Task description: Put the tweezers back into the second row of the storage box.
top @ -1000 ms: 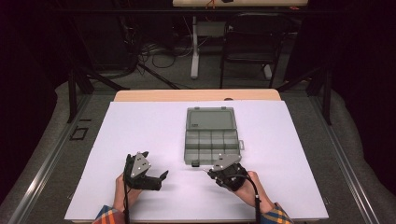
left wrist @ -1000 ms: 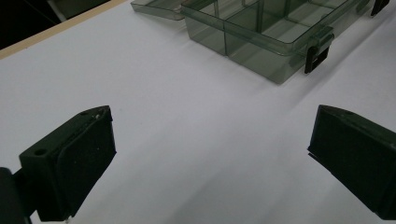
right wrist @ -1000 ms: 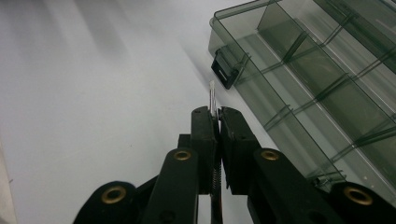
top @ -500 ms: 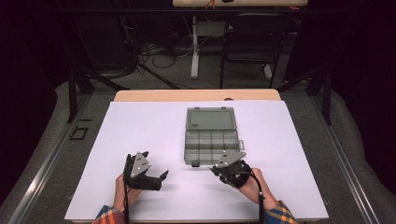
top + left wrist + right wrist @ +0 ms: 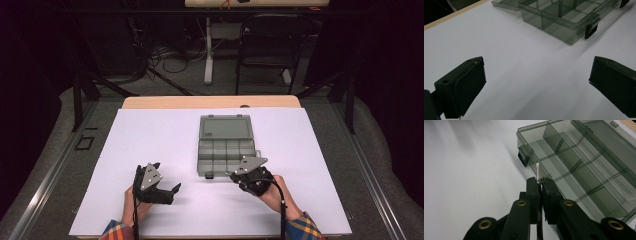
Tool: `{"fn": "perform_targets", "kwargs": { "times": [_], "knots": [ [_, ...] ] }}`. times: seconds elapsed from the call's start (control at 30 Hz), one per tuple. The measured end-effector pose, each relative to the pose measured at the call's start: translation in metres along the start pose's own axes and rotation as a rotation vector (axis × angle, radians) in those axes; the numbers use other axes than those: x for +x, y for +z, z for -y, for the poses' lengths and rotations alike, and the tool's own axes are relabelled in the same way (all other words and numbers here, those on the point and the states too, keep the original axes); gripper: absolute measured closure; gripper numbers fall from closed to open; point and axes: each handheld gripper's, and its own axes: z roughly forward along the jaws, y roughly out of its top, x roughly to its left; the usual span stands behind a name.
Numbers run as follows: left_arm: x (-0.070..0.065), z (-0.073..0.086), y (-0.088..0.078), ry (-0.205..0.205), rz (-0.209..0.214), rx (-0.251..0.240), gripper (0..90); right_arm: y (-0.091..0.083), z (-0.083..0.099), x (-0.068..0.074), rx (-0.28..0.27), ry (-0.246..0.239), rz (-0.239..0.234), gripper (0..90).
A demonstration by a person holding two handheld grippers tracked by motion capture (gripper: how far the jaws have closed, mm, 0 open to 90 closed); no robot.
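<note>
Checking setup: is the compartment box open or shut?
Open: the compartment box has its lid folded back flat on the table, dividers exposed.

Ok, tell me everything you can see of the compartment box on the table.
The compartment box is smoky grey, see-through plastic by its look. It lies open on the white table, its lid folded flat on the far side. Thin dividers split the tray into several compartments, which look empty. Two black latches hang at its near wall. The right gripper, shut on a thin white-tipped stick, is at its near right corner; whether it touches the box is unclear.
</note>
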Motion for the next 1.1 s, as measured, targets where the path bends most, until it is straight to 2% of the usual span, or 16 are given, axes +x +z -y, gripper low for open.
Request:
{"fn": "perform_targets", "kwargs": {
  "times": [0.23, 0.37, 0.87, 0.93, 1.1],
  "knots": [
    [-0.001, -0.001, -0.001, 0.001, 0.000, -0.003, 0.1, -0.005, 0.000, -0.006, -0.004, 0.011, -0.004, 84.5],
    [-0.002, -0.001, -0.001, 0.004, 0.003, -0.004, 0.0, -0.005, 0.000, -0.010, 0.015, 0.016, -0.009, 84.5],
    [-0.002, -0.001, 0.000, 0.008, 0.007, -0.005, 0.1, -0.005, -0.012, -0.024, 0.037, -0.028, 0.010, 84.5],
    [-0.003, -0.001, -0.001, 0.008, 0.006, -0.006, 0.1, -0.006, -0.013, -0.028, 0.025, -0.037, -0.003, 84.5],
    [-0.002, -0.001, -0.001, 0.010, 0.007, -0.005, 0.1, -0.004, -0.016, -0.031, 0.043, -0.071, 0.005, 84.5]
  ]
}}
